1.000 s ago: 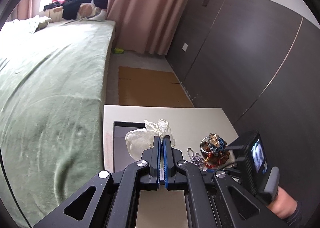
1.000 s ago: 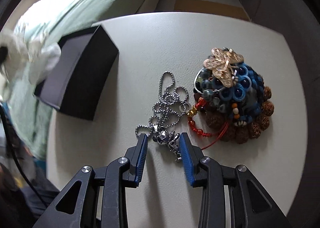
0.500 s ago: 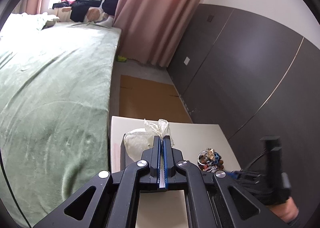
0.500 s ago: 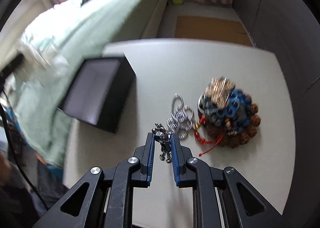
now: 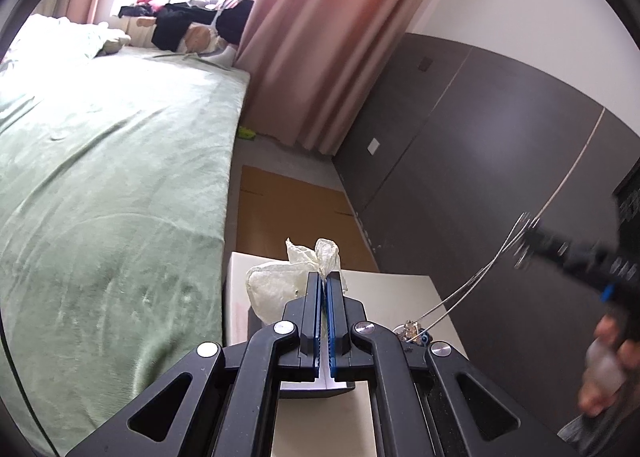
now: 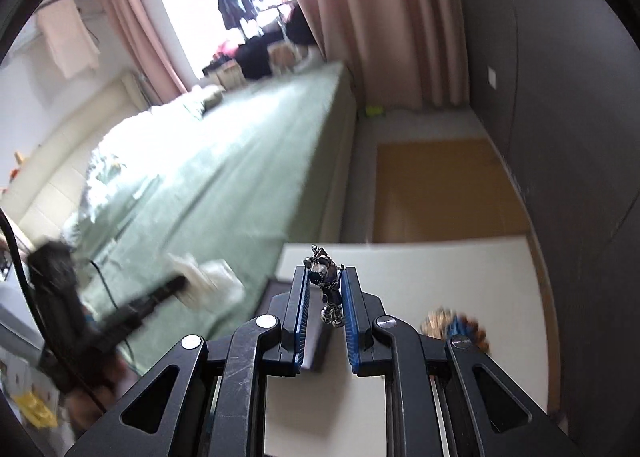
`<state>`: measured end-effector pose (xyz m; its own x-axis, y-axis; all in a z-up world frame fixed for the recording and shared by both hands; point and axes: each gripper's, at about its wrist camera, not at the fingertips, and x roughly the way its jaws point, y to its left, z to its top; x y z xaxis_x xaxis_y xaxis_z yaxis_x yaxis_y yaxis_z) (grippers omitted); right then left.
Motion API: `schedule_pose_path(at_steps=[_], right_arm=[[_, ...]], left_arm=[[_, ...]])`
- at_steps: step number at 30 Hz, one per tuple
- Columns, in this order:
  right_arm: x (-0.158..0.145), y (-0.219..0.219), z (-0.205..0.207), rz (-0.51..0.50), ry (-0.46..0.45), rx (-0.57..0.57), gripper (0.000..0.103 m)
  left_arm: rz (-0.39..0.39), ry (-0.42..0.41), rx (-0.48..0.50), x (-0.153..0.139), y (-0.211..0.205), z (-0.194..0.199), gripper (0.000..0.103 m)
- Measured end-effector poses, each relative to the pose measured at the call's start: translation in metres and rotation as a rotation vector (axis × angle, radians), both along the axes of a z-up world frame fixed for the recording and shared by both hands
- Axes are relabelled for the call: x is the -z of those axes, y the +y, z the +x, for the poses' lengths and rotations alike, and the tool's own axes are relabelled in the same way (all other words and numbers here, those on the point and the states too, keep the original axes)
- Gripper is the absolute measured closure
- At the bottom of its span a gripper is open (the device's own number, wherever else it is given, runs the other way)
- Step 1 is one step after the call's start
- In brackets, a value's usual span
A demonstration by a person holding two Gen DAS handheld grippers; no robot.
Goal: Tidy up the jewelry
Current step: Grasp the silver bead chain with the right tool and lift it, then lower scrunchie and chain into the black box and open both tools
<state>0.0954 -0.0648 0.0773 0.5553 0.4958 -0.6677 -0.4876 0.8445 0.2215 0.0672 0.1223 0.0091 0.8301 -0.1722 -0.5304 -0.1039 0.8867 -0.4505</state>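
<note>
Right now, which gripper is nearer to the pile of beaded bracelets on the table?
Left. The left gripper hovers just above the table beside the pile of beaded bracelets; the right gripper is lifted well above, pinching the silver pendant.

My black claws carry blue pads point(image 6: 349, 321). Between the right ones, a silver pendant point(image 6: 329, 289) glints. Pale cream bag point(image 5: 280, 281) ahead, off-white table point(image 6: 460, 273), sage-green bed cover point(image 5: 100, 185), dusty-pink curtains point(image 5: 320, 37), dark grey-brown wall panels point(image 5: 480, 145), tan cardboard point(image 6: 436, 189).
</note>
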Motion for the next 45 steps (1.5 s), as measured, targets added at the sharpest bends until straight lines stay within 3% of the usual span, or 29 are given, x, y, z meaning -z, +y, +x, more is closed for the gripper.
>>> schedule_pose_path(at_steps=[11,24,34,45], right_arm=[[-0.087,0.047,-0.013,0.024,-0.183,-0.053,0.086],[-0.093,0.077,-0.014,0.04,-0.197,-0.116,0.086],[-0.017,0.082,0.008,0.017,-0.059,-0.162,0.086],[0.112,0.074,0.044,0.09,0.235,-0.245,0.085]], left_arm=[[-0.006,0.001,-0.042,0.001,0.015,-0.006,0.101],[-0.018,0.013,-0.052,0.005,0.02,-0.002,0.101],[0.001,0.048,-0.053,0.012,0.016,0.008,0.101],[0.031,0.125,-0.056,0.036,0.006,0.029,0.101]])
